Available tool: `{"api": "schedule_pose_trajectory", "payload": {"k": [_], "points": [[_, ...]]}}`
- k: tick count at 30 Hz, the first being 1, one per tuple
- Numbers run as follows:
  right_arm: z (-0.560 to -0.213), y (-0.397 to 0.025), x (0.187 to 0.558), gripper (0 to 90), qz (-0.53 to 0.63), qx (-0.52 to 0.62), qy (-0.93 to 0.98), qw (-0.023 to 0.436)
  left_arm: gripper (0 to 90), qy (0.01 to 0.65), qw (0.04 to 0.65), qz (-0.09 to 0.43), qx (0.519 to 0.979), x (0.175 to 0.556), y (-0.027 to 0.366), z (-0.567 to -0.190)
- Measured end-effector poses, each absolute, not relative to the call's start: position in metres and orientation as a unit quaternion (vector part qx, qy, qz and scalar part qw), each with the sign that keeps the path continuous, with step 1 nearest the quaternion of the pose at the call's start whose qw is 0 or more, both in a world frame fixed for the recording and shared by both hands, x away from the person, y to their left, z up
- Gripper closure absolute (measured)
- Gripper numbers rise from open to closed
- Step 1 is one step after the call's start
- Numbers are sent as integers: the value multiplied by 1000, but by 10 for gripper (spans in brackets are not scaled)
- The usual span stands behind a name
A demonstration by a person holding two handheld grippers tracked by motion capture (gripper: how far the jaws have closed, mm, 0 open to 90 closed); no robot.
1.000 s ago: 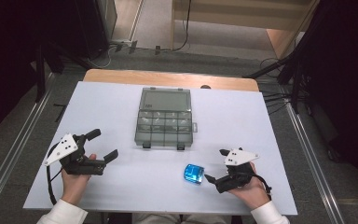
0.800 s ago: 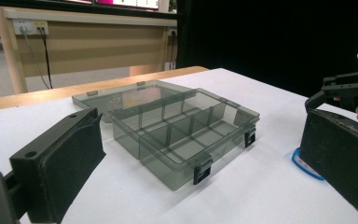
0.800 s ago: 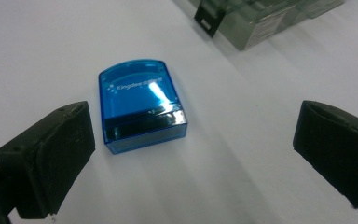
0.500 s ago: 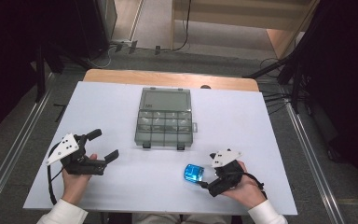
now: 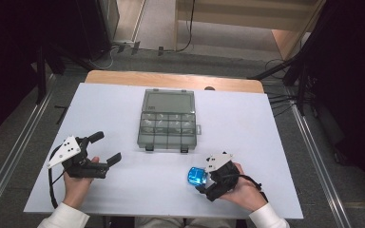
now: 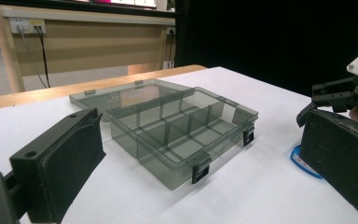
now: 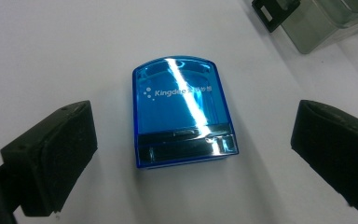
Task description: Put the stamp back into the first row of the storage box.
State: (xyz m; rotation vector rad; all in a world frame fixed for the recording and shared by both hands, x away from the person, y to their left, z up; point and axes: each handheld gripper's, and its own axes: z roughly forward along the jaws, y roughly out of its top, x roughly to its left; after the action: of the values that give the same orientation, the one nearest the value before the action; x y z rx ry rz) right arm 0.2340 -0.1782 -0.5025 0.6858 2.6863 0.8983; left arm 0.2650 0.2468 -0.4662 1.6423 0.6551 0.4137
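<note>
Blue and glossy, a small plastic box printed "Kingdee" lies flat on the white table, squarely between the right gripper's two black jaws, which stand spread wide to either side and touch nothing. Just beyond those jaws, up and to one side, sits the near corner of a smoky clear compartment case, its lid laid open flat behind it. Well apart from the box, the left gripper rests in the person's left hand with its jaws released and empty, the case ahead of them, the right gripper off to their right
</note>
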Motion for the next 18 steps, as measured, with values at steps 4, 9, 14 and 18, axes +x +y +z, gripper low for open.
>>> {"api": "schedule_pose_trajectory", "payload": {"k": [4, 9, 14, 18], "points": [[-503, -176, 235, 37, 304, 229, 918, 110, 0, 285, 616, 178, 713, 265, 246, -466], [-501, -174, 237, 78, 305, 229, 919, 103, 0, 285, 616, 177, 713, 265, 246, -467], [-503, -170, 239, 138, 293, 219, 926, 90, 0, 285, 616, 176, 713, 265, 246, -467], [-506, -167, 241, 159, 285, 218, 929, 89, 0, 285, 616, 176, 713, 265, 246, -467]]}}
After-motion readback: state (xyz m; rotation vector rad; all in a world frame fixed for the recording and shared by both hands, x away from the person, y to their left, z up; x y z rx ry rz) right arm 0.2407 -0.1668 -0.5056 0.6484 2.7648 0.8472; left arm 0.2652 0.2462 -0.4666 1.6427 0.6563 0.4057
